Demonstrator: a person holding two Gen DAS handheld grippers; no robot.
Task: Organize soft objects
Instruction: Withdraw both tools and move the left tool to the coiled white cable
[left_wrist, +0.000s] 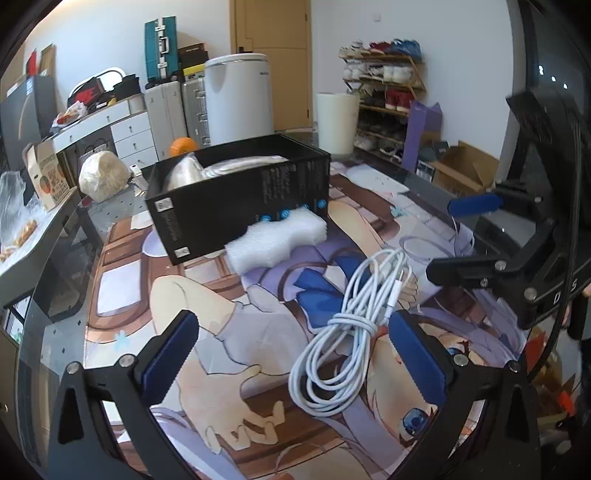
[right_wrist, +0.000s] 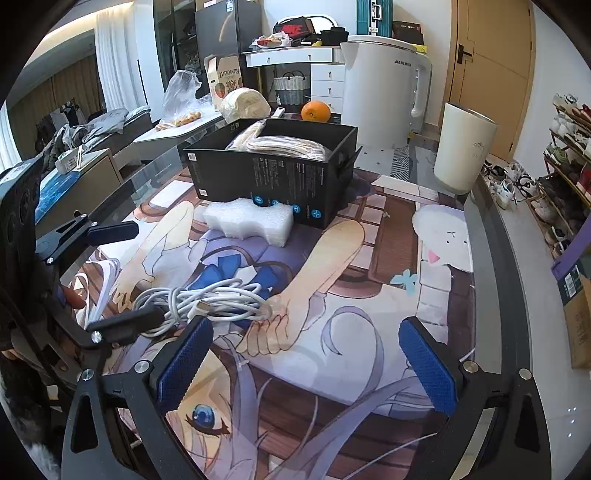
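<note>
A coiled white cable (left_wrist: 347, 332) lies on the printed mat, between my left gripper's (left_wrist: 295, 354) open fingers and close to the right pad (left_wrist: 417, 354). It also shows in the right wrist view (right_wrist: 207, 302). A white foam block (left_wrist: 277, 240) (right_wrist: 247, 219) leans against a black open box (left_wrist: 240, 192) (right_wrist: 273, 170) that holds a pale bagged item (right_wrist: 284, 144). My right gripper (right_wrist: 306, 362) is open and empty above the mat, to the right of the cable. It shows in the left wrist view (left_wrist: 465, 236), and the left gripper shows in the right wrist view (right_wrist: 118, 273).
A white kettle (right_wrist: 384, 92), an orange (right_wrist: 316, 110) and a white cylinder (right_wrist: 463, 147) stand behind the box. A wrapped round bundle (left_wrist: 101, 175) sits at the far left. The glass table edge (right_wrist: 517, 266) runs along the right, with a shoe rack beyond.
</note>
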